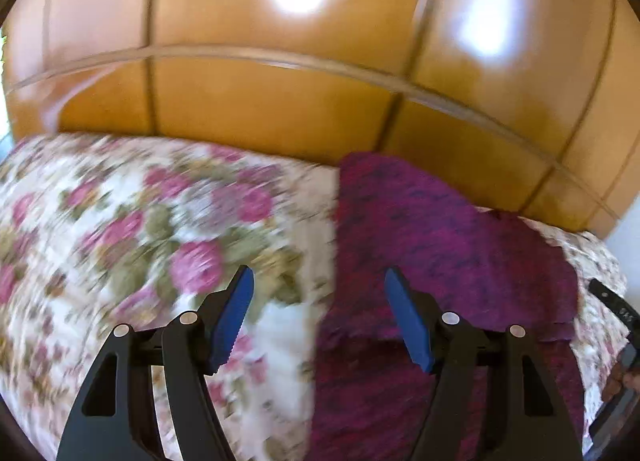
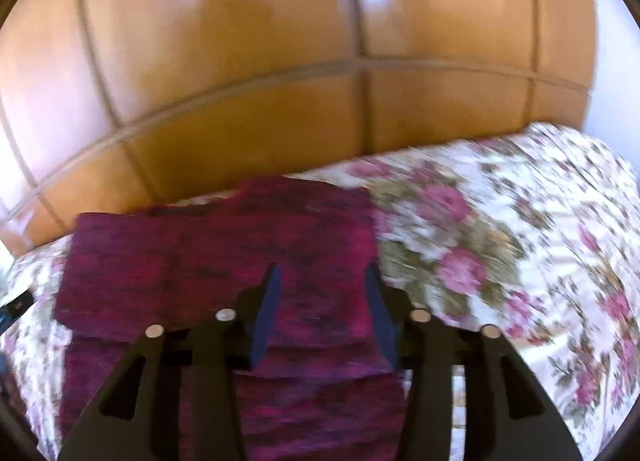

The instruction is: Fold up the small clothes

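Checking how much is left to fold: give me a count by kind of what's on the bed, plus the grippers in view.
Magenta knit garment: 1, lying on the floral bedspread
Floral bedspread: 1
Grippers: 2, left gripper and right gripper, both with fingers apart and nothing between them
Total: 4

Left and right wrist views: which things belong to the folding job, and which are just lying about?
Job:
magenta knit garment, part-folded
left gripper, open
right gripper, open, above the garment

Lying about:
floral bedspread
wooden wardrobe
dark strap at bed edge
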